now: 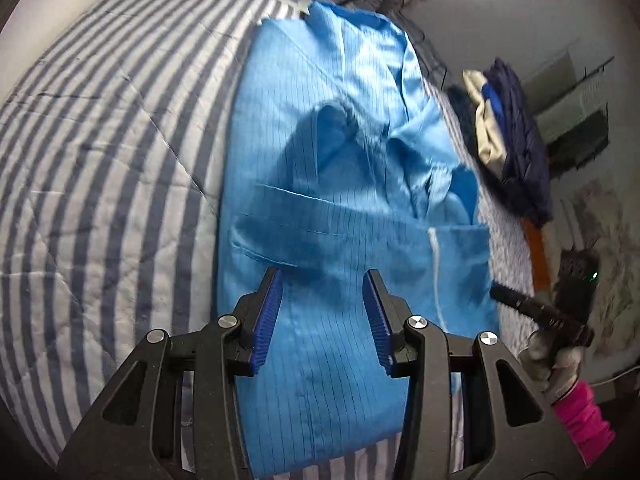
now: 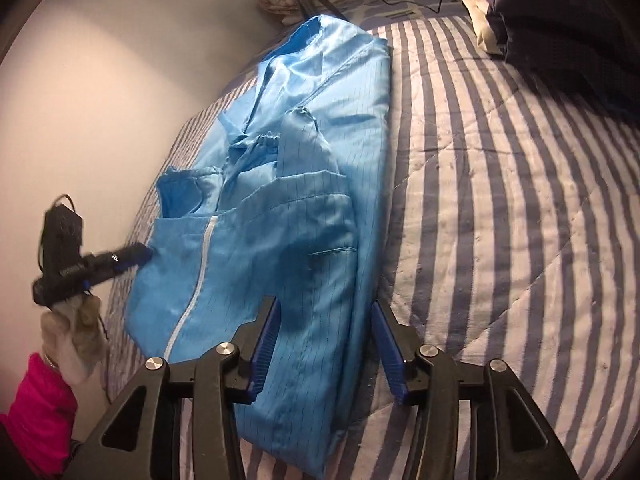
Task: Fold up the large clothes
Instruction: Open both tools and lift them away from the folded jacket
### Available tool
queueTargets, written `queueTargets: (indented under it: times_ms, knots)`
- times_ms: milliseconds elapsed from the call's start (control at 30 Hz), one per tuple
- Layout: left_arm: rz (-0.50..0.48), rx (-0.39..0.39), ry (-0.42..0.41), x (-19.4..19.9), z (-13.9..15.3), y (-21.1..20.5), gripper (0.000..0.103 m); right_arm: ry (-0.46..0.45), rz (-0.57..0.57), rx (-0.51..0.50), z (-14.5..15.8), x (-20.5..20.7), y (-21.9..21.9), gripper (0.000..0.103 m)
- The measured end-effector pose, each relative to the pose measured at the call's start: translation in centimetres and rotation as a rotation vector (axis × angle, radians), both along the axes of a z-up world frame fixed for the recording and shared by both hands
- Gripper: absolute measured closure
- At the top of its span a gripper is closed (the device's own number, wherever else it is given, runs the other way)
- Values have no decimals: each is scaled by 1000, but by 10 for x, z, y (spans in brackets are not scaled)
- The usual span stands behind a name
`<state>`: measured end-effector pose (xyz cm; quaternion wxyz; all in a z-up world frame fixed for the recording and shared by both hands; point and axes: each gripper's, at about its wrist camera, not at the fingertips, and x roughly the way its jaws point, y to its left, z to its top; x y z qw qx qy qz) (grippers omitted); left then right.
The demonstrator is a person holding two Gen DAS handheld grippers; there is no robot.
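A light blue zip-front coat (image 1: 340,208) lies partly folded on the striped bed, collar end far from me, its sleeves bunched across the middle. My left gripper (image 1: 322,280) hovers over its near part with the jaws apart and no cloth pinched. In the right wrist view the same coat (image 2: 288,216) shows its white zipper (image 2: 200,264) and a chest pocket. There my right gripper (image 2: 324,312) stands open above the coat's right side. Each view also catches the other gripper at the coat's zipper-side edge: right gripper (image 1: 498,292), left gripper (image 2: 142,256).
The striped quilt (image 1: 100,184) spreads wide beside the coat. A pile of dark blue and beige clothes (image 1: 512,136) sits at the bed's far side, also the pile (image 2: 540,12). A gloved hand with a pink sleeve (image 2: 44,400) holds the other gripper. A wall borders the bed.
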<state>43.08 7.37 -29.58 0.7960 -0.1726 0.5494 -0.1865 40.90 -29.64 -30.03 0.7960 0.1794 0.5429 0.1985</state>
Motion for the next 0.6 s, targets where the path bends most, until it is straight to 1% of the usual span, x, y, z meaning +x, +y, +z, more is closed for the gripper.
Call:
queueTargets:
  times_ms: [33, 67, 133, 167, 200, 233, 267, 333, 400, 433, 467, 500, 533, 567, 600]
  knots:
    - [-9, 17, -4, 0, -2, -3, 61, 2, 1, -1, 0, 0, 1, 67]
    - [-14, 30, -10, 0, -2, -5, 61, 8, 6, -17, -2, 1, 4, 69]
    - [-12, 56, -25, 1, -4, -7, 61, -4, 14, -21, -1, -1, 6, 86]
    - [-6, 65, -28, 2, -5, -8, 61, -7, 16, -28, -1, -1, 6, 90]
    - [0, 77, -34, 2, -8, -9, 61, -13, 21, -61, 1, -2, 7, 94]
    - [-1, 82, -38, 2, -10, -9, 61, -13, 23, -85, 1, -2, 9, 97]
    - [-5, 96, -49, 1, -11, -11, 61, -5, 20, -138, -1, -3, 10, 98]
    - [-18, 124, -62, 1, -7, -16, 61, 8, 25, -167, -4, -3, 13, 98]
    - [-20, 129, -80, -1, 1, -16, 61, -1, 28, -188, 0, -5, 16, 97]
    - [-14, 127, -94, -3, 6, -14, 61, -5, 25, -185, 2, -5, 14, 91]
    - [-8, 125, -105, -4, 11, -14, 61, -18, 13, -181, 9, -6, 13, 88]
    - [-6, 118, -115, -6, 16, -13, 61, -36, 3, -186, 14, -7, 12, 79]
    - [-9, 104, -128, -10, 21, -12, 61, -58, -2, -192, 20, -9, 12, 75]
    - [-14, 94, -134, -13, 25, -11, 61, -100, 0, -198, 30, -13, 14, 75]
    - [-30, 82, -142, -18, 29, -13, 61, -130, 13, -183, 37, -16, 17, 74]
